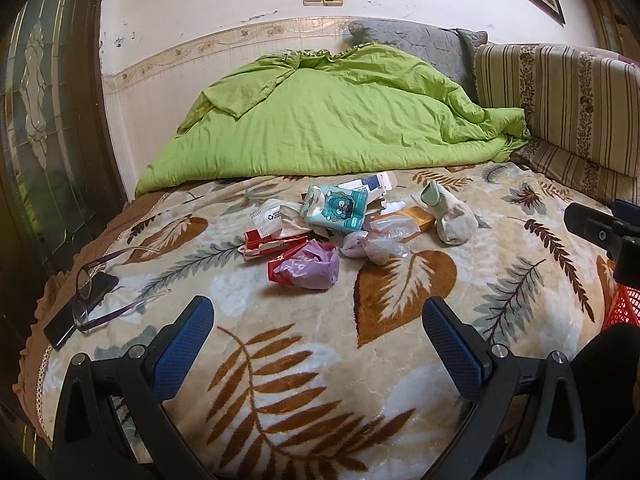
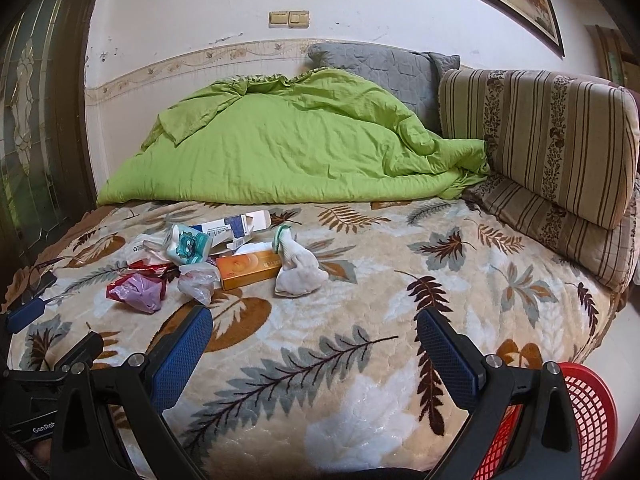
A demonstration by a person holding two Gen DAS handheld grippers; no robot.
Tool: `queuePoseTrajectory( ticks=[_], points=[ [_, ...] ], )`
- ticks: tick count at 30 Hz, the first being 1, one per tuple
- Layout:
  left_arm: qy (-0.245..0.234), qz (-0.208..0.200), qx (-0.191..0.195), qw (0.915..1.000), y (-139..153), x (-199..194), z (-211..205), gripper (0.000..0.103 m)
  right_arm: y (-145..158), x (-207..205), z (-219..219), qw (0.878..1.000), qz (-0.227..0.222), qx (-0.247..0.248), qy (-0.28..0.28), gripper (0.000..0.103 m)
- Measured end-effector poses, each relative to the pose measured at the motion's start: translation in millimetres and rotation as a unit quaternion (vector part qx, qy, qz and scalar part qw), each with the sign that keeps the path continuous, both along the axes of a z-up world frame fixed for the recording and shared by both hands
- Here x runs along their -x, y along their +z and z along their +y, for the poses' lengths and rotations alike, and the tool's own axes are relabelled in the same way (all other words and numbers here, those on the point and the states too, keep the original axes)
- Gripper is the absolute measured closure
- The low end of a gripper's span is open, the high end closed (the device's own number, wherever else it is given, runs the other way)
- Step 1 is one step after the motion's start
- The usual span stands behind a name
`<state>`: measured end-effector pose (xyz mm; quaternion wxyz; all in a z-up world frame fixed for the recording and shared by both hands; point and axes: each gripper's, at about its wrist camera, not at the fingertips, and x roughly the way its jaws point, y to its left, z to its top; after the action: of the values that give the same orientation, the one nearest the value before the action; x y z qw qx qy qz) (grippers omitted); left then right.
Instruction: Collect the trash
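A heap of trash lies mid-bed on the leaf-patterned blanket (image 1: 400, 292): a purple plastic bag (image 1: 310, 266) over a red wrapper, a clear crumpled bag (image 1: 380, 244), a teal tissue pack (image 1: 336, 208), an orange box (image 2: 250, 266), a white-and-blue carton (image 2: 236, 224) and a white sock-like bundle (image 1: 450, 216). My left gripper (image 1: 318, 320) hovers open over the blanket, short of the purple bag, nothing between its fingers. My right gripper (image 2: 314, 330) is open too, nearer the bed's front, with the heap ahead to its left. The red mesh basket (image 2: 588, 412) sits low right.
Glasses (image 1: 92, 292) rest on a dark phone (image 1: 80, 308) at the bed's left edge. A rumpled green duvet (image 1: 328, 120) fills the back, with a grey pillow (image 1: 416, 40) and striped cushions (image 2: 552, 136) at right. A dark glazed door (image 1: 36, 120) stands left.
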<state>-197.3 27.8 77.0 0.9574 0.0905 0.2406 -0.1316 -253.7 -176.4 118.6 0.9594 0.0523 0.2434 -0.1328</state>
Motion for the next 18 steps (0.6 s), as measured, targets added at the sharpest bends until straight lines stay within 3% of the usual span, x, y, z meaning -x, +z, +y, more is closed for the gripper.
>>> queuePoseTrajectory(
  ticks=[18],
  points=[
    [-0.007,-0.007,0.009,0.9999,4.2,4.6,0.4,0.000,-0.5,1.0,1.8,1.000,0.001,0.002,0.001,0.000]
  ],
)
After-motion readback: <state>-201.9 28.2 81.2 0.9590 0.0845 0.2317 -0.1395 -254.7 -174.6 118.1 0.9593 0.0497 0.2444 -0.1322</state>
